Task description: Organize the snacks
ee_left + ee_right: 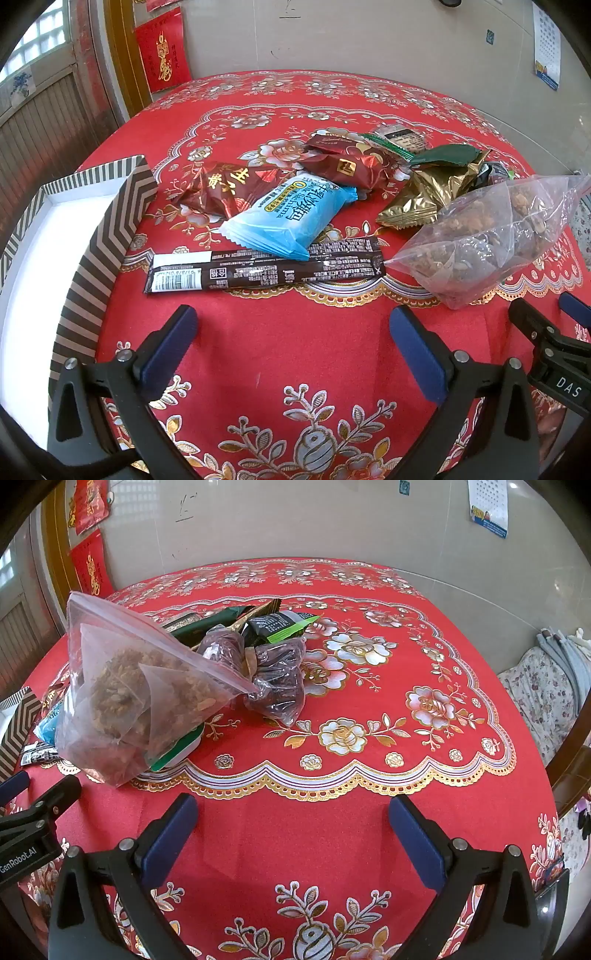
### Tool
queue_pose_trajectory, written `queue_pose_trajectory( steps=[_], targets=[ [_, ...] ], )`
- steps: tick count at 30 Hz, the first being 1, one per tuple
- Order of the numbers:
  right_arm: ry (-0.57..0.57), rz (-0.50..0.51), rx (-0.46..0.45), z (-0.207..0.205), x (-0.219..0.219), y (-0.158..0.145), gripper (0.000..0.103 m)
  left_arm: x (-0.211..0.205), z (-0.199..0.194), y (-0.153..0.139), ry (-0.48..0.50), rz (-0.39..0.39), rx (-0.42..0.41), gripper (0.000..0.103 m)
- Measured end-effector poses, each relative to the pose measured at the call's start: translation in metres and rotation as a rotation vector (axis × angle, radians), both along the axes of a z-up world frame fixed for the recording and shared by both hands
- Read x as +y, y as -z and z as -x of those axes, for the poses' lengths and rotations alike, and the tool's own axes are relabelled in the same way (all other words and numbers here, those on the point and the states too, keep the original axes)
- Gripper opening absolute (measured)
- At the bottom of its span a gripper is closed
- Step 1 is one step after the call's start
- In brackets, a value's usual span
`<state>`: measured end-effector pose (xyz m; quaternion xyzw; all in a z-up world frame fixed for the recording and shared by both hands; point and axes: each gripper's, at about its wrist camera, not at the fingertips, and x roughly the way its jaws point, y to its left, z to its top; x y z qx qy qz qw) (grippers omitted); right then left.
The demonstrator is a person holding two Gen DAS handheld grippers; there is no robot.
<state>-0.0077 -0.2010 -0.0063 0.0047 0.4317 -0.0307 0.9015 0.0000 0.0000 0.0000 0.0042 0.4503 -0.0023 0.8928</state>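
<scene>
A pile of snacks lies on the red tablecloth [295,332]. In the left wrist view I see a long dark stick pack [266,269], a light blue packet [291,218], two maroon packets [229,188] [351,162], a gold packet [432,188] and a clear zip bag of brown snacks [491,236]. The striped box [103,236] stands open at the left. My left gripper [291,332] is open and empty, short of the stick pack. My right gripper [291,812] is open and empty over bare cloth; the zip bag [136,690] and a bag of dark snacks [280,679] lie ahead to its left.
The table's far edge meets a tiled wall [332,37]. A wooden door and red banner [162,55] stand at the back left. The right gripper's body [554,350] shows at the left view's right edge. A floral cushion [546,690] sits beyond the table on the right.
</scene>
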Motion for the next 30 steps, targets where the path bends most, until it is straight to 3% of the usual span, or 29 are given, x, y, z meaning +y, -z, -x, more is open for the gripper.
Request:
queue_pose_trajectory(
  steps=[9, 13, 18, 24, 30],
  targets=[
    [0.029, -0.008, 0.013, 0.008, -0.001, -0.004, 0.103, 0.005, 0.009, -0.006, 0.029, 0.019, -0.016, 0.103],
    [0.033, -0.065, -0.043, 0.034, -0.007, -0.026, 0.103, 0.016, 0.024, -0.033, 0.055, 0.052, -0.09, 0.103],
    [0.022, -0.075, -0.135, 0.051, 0.001, -0.054, 0.103, 0.034, 0.044, -0.085, 0.06, 0.028, -0.2, 0.103],
    [-0.031, -0.108, -0.193, 0.073, 0.012, -0.071, 0.103, 0.047, 0.067, -0.11, 0.061, 0.016, -0.29, 0.103],
    [-0.064, -0.094, -0.234, 0.084, 0.027, -0.081, 0.103, 0.057, 0.078, -0.118, 0.069, 0.032, -0.316, 0.103]
  ],
)
